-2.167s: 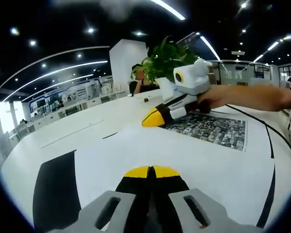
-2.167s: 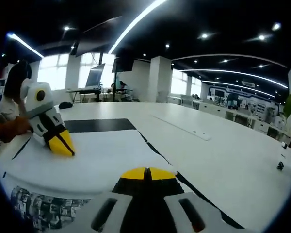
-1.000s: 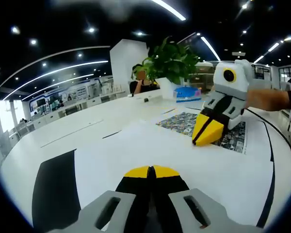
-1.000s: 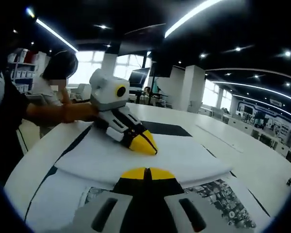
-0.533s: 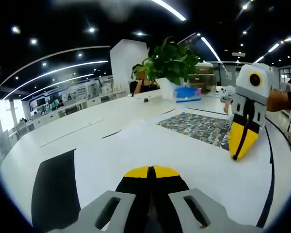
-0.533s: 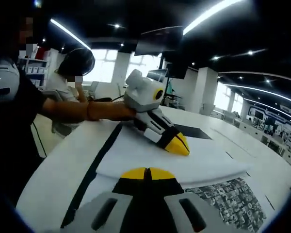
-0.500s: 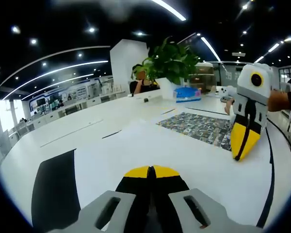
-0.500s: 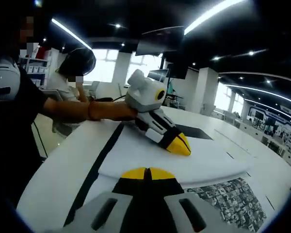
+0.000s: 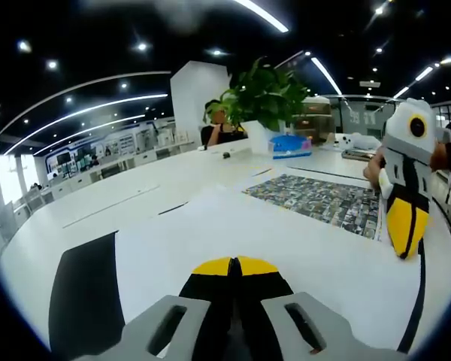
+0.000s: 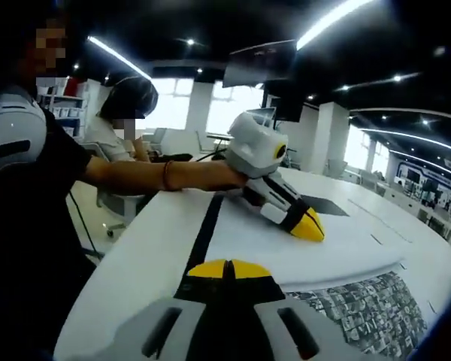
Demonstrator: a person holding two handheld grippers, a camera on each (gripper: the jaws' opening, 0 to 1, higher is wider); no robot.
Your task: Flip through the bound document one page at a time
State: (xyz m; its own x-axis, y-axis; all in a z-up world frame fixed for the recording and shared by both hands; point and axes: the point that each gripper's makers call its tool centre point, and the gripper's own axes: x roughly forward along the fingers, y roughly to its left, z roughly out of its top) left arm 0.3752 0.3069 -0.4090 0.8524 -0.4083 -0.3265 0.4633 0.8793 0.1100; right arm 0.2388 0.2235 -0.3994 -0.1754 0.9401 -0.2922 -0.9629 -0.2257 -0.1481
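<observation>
The bound document lies open on the white table. Its white page (image 9: 286,241) spreads ahead of my left gripper (image 9: 235,265), whose yellow-tipped jaws are shut just over it. A page of small photos (image 9: 323,199) lies further right. My right gripper (image 9: 404,233) hangs at that page's right edge, tips pointing down and shut. In the right gripper view, the right gripper (image 10: 225,268) is shut low over the table, the left gripper (image 10: 312,226) rests its tip on the white page (image 10: 286,252), and the photo page (image 10: 368,308) shows at lower right.
A potted plant (image 9: 267,94) and a blue box (image 9: 291,144) stand at the table's far side, with a seated person (image 9: 218,128) behind. Black stripes (image 10: 207,229) cross the table top. The holder's arm (image 10: 158,174) reaches in from the left; another person (image 10: 124,113) sits beyond.
The right gripper has swept rightward over the photo page to its right edge and tilted tip-down. Its view has swung toward the holder. The left gripper has stayed put.
</observation>
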